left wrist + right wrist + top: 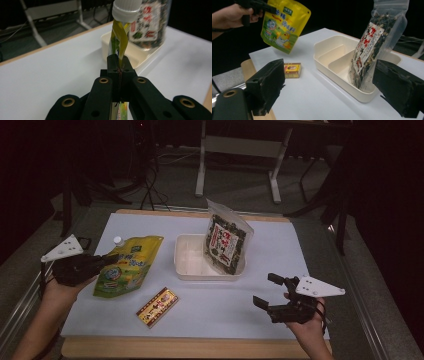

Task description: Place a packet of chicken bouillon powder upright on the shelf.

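Observation:
A yellow spouted pouch (127, 265) with a white cap (126, 8) hangs lifted off the white table at the left. My left gripper (113, 257) is shut on its edge just below the spout (119, 60). In the right gripper view the pouch (284, 25) is clear of the table, with the left gripper (265, 8) at its top. My right gripper (266, 290) stands open and holds nothing at the front right, its pads (267, 85) wide apart, pointing at the tray.
A white two-compartment tray (192, 265) sits mid-table. A clear seaweed bag (227, 240) stands upright in its right compartment (372, 47). A small yellow-red box (157, 306) lies flat near the front edge. A table frame (240, 150) stands on the floor beyond.

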A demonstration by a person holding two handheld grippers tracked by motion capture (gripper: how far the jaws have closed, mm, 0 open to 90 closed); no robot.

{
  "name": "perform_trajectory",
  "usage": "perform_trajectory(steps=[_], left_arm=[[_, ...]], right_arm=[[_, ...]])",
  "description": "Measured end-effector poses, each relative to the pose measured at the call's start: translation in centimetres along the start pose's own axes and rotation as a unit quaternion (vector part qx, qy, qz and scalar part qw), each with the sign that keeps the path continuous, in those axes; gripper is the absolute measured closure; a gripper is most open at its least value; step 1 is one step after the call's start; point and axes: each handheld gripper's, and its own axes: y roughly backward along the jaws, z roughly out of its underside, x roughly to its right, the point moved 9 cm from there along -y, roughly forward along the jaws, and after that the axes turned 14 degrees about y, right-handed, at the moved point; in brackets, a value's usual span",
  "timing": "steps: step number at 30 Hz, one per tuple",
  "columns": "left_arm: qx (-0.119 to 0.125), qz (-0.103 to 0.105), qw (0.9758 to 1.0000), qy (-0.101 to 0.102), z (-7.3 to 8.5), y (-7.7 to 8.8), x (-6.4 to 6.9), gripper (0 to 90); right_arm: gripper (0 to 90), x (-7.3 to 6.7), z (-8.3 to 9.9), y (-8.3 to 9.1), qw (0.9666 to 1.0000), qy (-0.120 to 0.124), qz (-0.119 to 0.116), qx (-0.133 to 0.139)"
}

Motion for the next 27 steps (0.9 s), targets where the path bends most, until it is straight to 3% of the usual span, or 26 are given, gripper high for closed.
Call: perform_trajectory(steps=[1,3,9,13,16,19,21,26,27], left_arm=[[0.005,0.003,1.0,-0.006,-0.3,0.0,0.4,90.0],[0.007,0.011,0.9999,-0.009,-0.5,-0.1,1.0,90.0],[0.019,0.057,0.9979,-0.026,-1.8,-1.3,4.5,90.0],[0.028,0.099,0.9941,-0.035,-2.7,-2.1,6.9,90.0],[0.031,0.117,0.9914,-0.05,-3.1,-2.8,8.8,90.0],[0.033,0.133,0.9894,-0.049,-3.4,-3.3,9.8,90.0],[0.036,0.168,0.9839,-0.049,-3.6,-4.1,11.5,90.0],[0.038,0.209,0.9757,-0.053,-3.7,-5.3,13.6,90.0],[0.038,0.209,0.9757,-0.053,-3.7,-5.3,13.6,90.0]], right_arm=[[10.6,0.1,-0.1,-0.1,0.9999,0.002,0.01,0.001],[10.6,0.0,-0.2,-0.1,1.0,0.004,0.009,0.003],[10.6,-0.4,-1.2,-0.7,0.9998,0.009,-0.011,0.015],[11.8,-0.5,-2.0,-1.0,0.9994,0.017,-0.016,0.026],[13.1,-0.7,-2.7,-1.4,0.999,0.016,-0.028,0.03],[15.3,-0.7,-3.2,-1.9,0.9987,0.027,-0.029,0.032],[15.3,-0.8,-3.6,-2.3,0.9984,0.03,-0.034,0.033],[15.3,-0.8,-4.1,-3.1,0.9981,0.03,-0.04,0.037],[15.3,-0.8,-4.1,-3.1,0.9981,0.03,-0.04,0.037]])
